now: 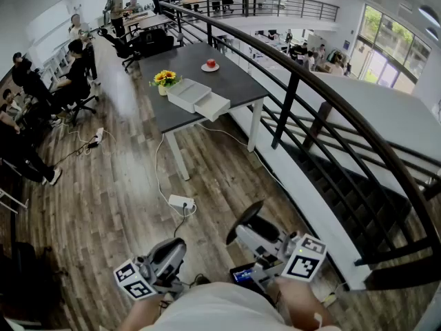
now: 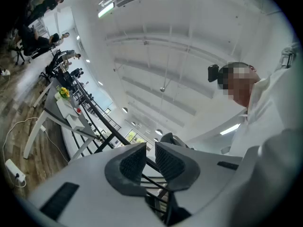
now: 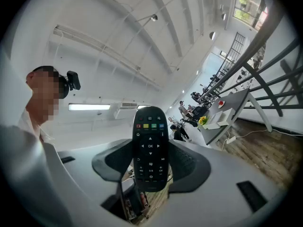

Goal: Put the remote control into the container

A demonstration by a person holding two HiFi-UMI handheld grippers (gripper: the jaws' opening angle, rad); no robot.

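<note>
- We see the right gripper (image 3: 150,161) with its fingers (image 3: 188,163) spread wide. They pinch the black remote control (image 3: 150,143) on both sides, and its buttons face us.
- The left gripper (image 2: 150,156) has its fingers (image 2: 131,163) almost together, with only a thin gap and nothing in it.
- The white container (image 1: 196,96) sits on the gray bench (image 1: 231,81), well apart from the remote control.
</note>
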